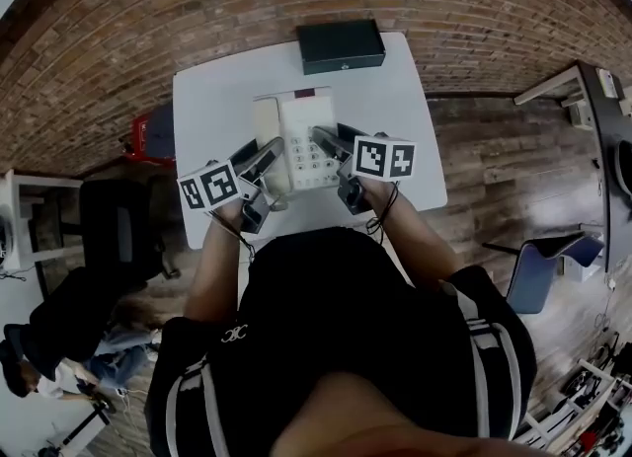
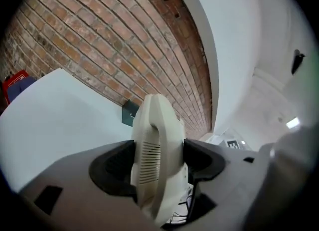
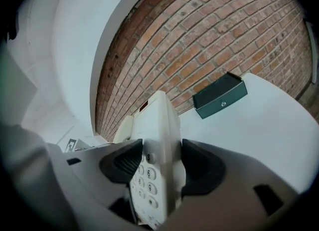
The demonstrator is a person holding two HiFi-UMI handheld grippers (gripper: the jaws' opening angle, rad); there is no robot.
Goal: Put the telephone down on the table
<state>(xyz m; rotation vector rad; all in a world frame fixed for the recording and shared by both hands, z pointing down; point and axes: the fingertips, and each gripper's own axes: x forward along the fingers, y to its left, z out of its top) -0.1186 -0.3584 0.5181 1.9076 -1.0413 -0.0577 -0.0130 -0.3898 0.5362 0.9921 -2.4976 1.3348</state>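
Observation:
A cream desk telephone (image 1: 298, 139) with a keypad and its handset along the left side is held over the white table (image 1: 405, 100). My left gripper (image 1: 267, 163) is shut on the handset side (image 2: 152, 150). My right gripper (image 1: 328, 141) is shut on the keypad side of the telephone (image 3: 158, 150). Whether the telephone's base touches the table cannot be told. In both gripper views the phone stands edge-on between the dark jaw pads.
A dark green box (image 1: 341, 45) lies at the table's far edge, also in the right gripper view (image 3: 220, 95). A brick-patterned floor surrounds the table. A red object (image 1: 148, 134) sits left of the table, a black chair (image 1: 114, 233) nearer left, a blue chair (image 1: 548, 267) right.

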